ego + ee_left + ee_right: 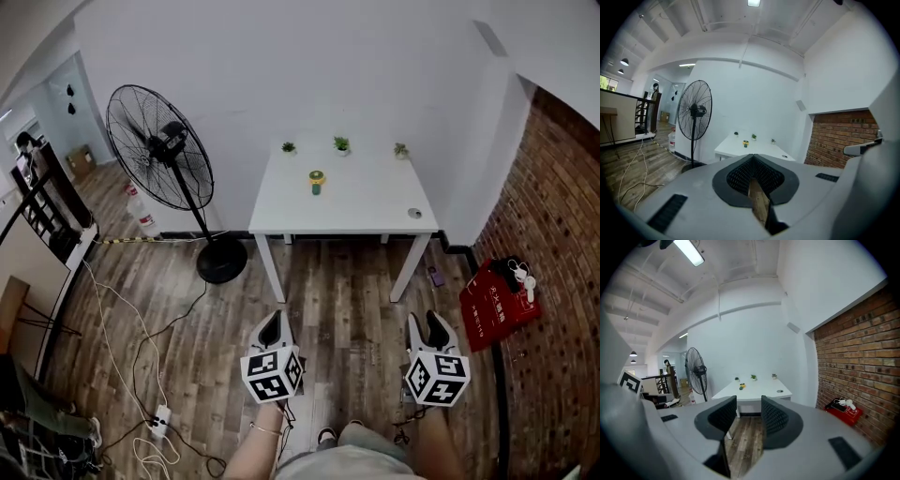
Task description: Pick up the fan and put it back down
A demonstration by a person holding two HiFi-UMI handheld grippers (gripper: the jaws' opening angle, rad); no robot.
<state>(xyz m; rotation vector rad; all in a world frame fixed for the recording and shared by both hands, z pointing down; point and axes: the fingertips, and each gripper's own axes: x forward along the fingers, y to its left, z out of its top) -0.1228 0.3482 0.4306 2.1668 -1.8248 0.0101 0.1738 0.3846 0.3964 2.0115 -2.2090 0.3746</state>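
Your left gripper has its jaws pressed together, your right gripper has them spread and empty; the standing fan is well ahead, left of the table

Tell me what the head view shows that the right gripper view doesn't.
Only the head view: a white power strip with cables on the floor, the person's shoes, and the marker cube on the right tool. Only the right gripper view: the ceiling with its light strip. Both: the pedestal fan, the white table with three small plants, the red case by the brick wall, and the right tool's jaws, apart and empty.
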